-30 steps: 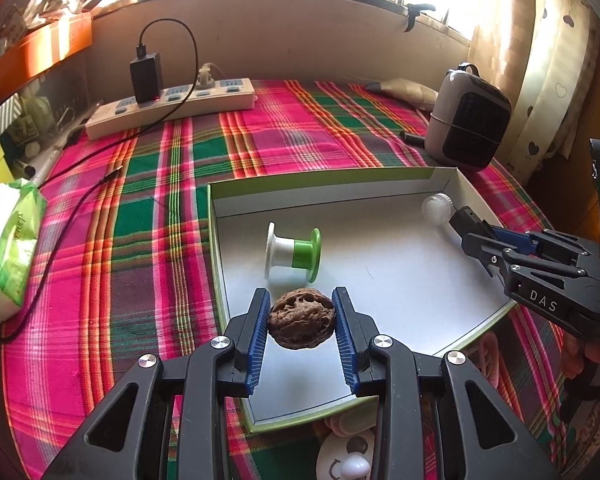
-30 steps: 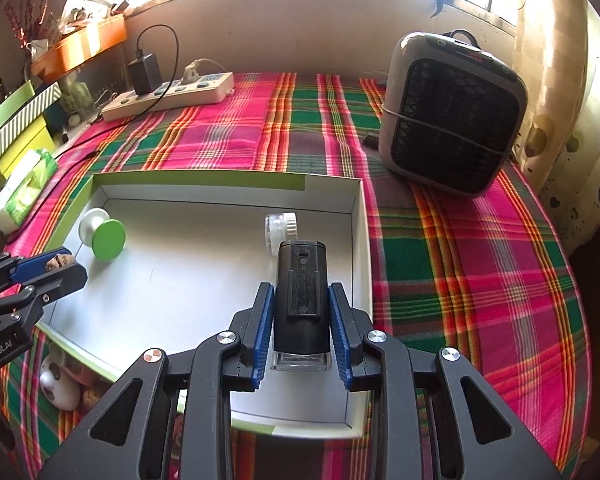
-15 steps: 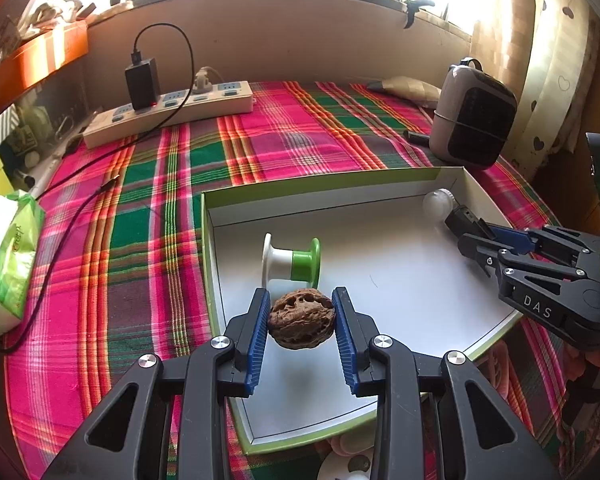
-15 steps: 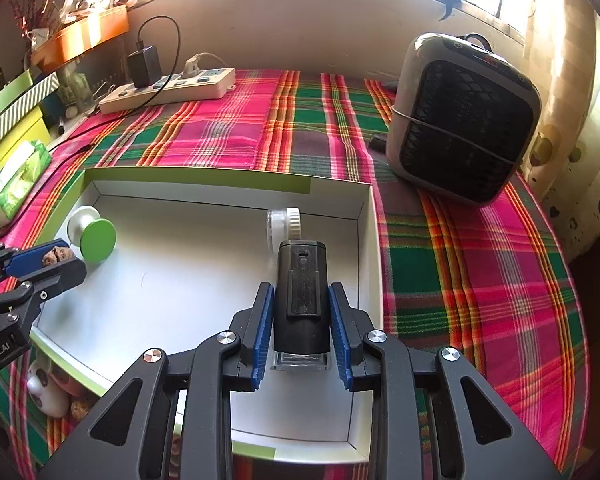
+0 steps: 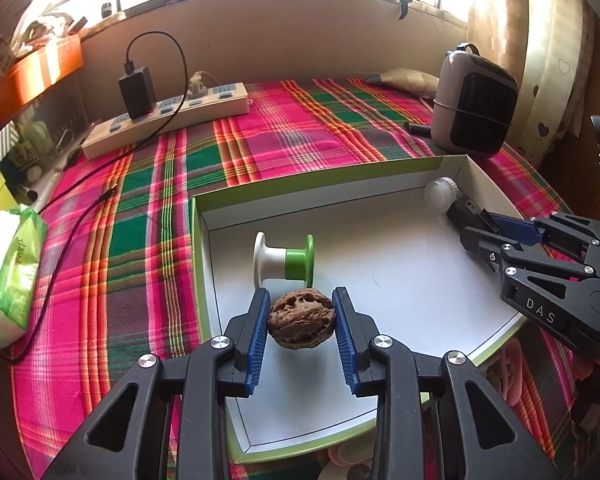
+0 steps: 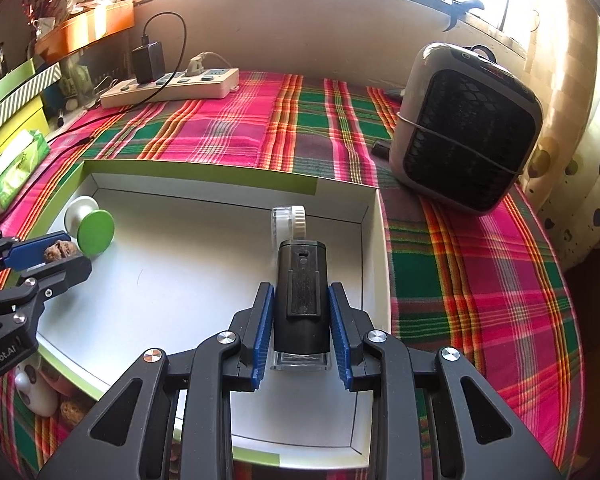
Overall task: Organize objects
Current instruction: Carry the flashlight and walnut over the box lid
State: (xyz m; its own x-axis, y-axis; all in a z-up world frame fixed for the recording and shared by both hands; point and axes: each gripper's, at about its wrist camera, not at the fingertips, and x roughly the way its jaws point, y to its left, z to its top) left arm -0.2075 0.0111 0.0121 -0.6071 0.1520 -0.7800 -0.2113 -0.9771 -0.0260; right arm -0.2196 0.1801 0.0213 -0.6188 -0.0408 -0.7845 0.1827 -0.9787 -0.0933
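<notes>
Two grippers over box (image 5: 204, 240) | left gripper (image 5: 301, 316) clamps walnut (image 5: 301, 317) | right gripper (image 6: 300, 312) clamps black device (image 6: 300, 292)

Readable lettering on the grippers

"DAS" in pale capitals on the black body of the right gripper (image 5: 479, 226); "nRobot.AI", cut off at the frame edge, on the left gripper (image 6: 50, 256); green print on the tissue pack (image 5: 10, 276), too blurred to read.

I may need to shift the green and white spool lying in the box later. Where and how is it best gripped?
Probably by the narrow core of the green and white plastic spool, coming from above. It lies on its side in the white cardboard box, so the wide end discs should flank the fingers and stop it slipping out.
</notes>
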